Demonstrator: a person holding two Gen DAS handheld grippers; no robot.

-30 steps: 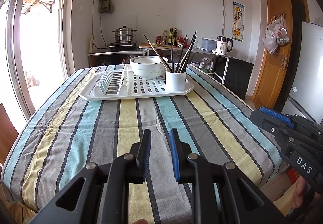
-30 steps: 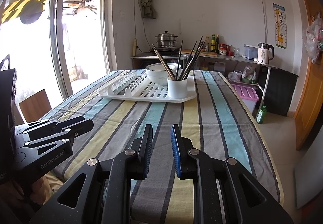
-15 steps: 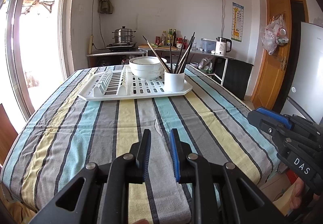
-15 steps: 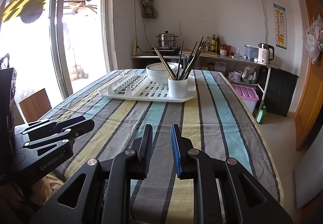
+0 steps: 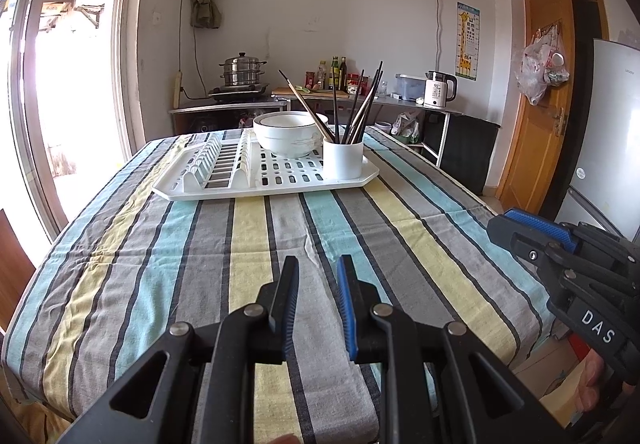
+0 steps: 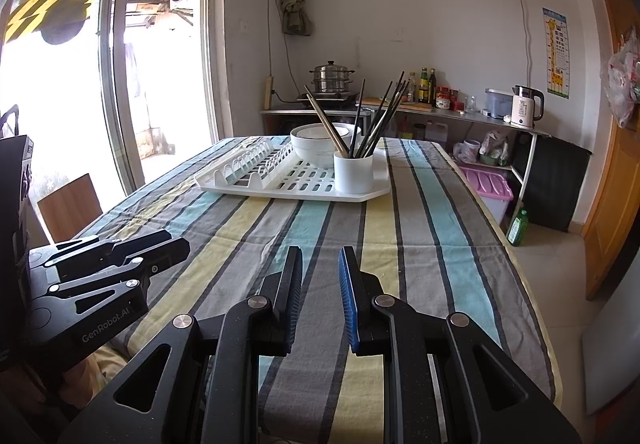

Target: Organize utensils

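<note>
A white cup [image 5: 343,161] [image 6: 354,174] holding several dark chopsticks [image 5: 362,104] [image 6: 380,116] stands on the near right corner of a white drying rack [image 5: 200,193] [image 6: 288,195] at the far end of the table. A white bowl [image 5: 285,134] [image 6: 314,146] sits on the rack just behind the cup. My left gripper [image 5: 319,260] hovers open over the table's near end with nothing between its fingers. My right gripper [image 6: 320,250] is beside it, also open and holding nothing. Each gripper shows at the edge of the other's view, far from the rack.
A striped cloth [image 5: 248,244] covers the table. Behind it a counter carries a steel steamer pot [image 5: 241,70], bottles and a white kettle [image 6: 526,106]. A glass sliding door is at the left, and a wooden door [image 5: 540,116] and a fridge [image 5: 612,132] at the right.
</note>
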